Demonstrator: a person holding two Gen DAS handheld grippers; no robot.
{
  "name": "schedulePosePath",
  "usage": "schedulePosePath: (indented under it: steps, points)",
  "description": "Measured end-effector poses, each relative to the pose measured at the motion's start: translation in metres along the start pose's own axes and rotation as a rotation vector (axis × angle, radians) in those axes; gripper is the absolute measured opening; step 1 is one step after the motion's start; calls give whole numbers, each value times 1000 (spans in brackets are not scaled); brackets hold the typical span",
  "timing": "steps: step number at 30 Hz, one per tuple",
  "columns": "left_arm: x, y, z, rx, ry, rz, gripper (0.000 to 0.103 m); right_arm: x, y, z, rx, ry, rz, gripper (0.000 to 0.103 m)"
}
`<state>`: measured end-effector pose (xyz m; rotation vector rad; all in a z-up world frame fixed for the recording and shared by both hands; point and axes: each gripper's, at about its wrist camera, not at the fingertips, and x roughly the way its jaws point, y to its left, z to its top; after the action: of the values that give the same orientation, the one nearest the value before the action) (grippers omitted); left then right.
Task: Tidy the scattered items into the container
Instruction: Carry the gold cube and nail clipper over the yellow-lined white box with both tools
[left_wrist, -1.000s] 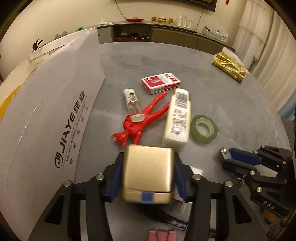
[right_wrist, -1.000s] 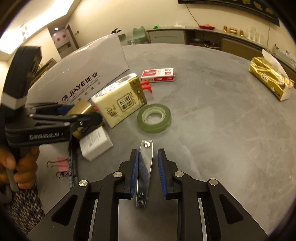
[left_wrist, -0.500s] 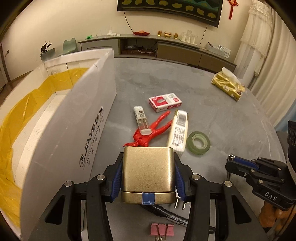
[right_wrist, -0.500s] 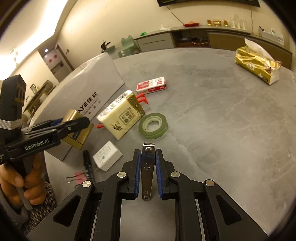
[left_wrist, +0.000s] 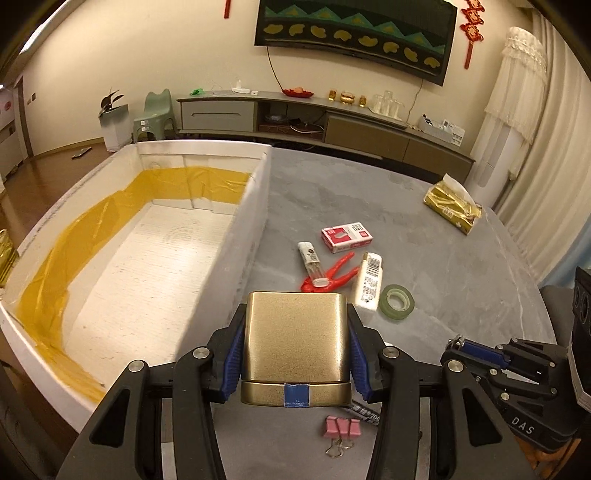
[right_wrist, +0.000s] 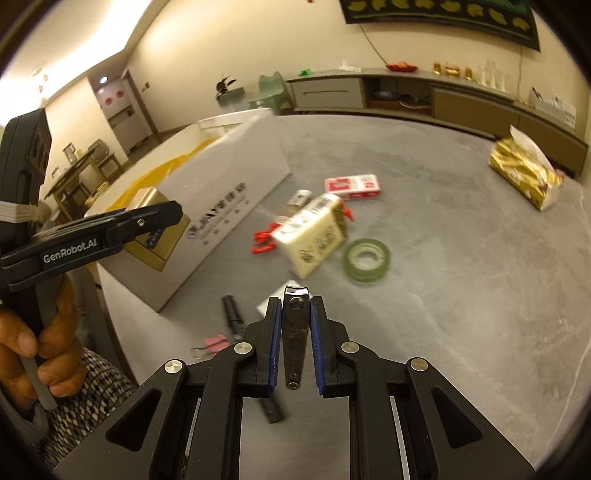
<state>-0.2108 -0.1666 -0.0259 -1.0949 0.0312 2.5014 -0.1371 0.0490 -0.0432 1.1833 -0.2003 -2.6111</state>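
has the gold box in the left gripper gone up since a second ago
Yes. The gold box has risen: earlier the white container's side wall towered beside it; now the left wrist view looks over the rim into its yellow-lined inside.

On the counter (left_wrist: 424, 229) the open box (left_wrist: 255, 221) stands at the left, with the lighter (left_wrist: 312, 264), staple box (left_wrist: 346, 237), clamp (left_wrist: 332, 277), tissue pack (left_wrist: 369, 282) and tape roll (left_wrist: 398, 300) clustered to its right, the binder clip (left_wrist: 341, 432) nearest, and the tissue box (left_wrist: 452, 208) far right.

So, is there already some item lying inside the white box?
No, in the left wrist view the white box shows only its bare floor and yellow tape along the walls.
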Motion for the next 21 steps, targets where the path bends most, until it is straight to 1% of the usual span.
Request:
schedulePosePath:
  steps: [3,5,7,13,18,21]
  points:
    - [-12,14,0,-24,-17,0,49,-2,21,6,-37,2,-2,16]
    - [-18,24,-1,-48,-22,-17,49,-1,32,10,-57,6,-2,16]
    - [-24,31,-2,-58,-31,-11,49,0,42,15,-68,12,9,16]
    - [-51,54,1,-125,-94,-83,50,0,70,31,-71,20,61,16]
    - [-63,73,7,-172,-122,-80,49,1,96,48,-88,21,104,16]
    - [-66,89,11,-228,-128,-75,49,4,111,59,-109,18,125,16]
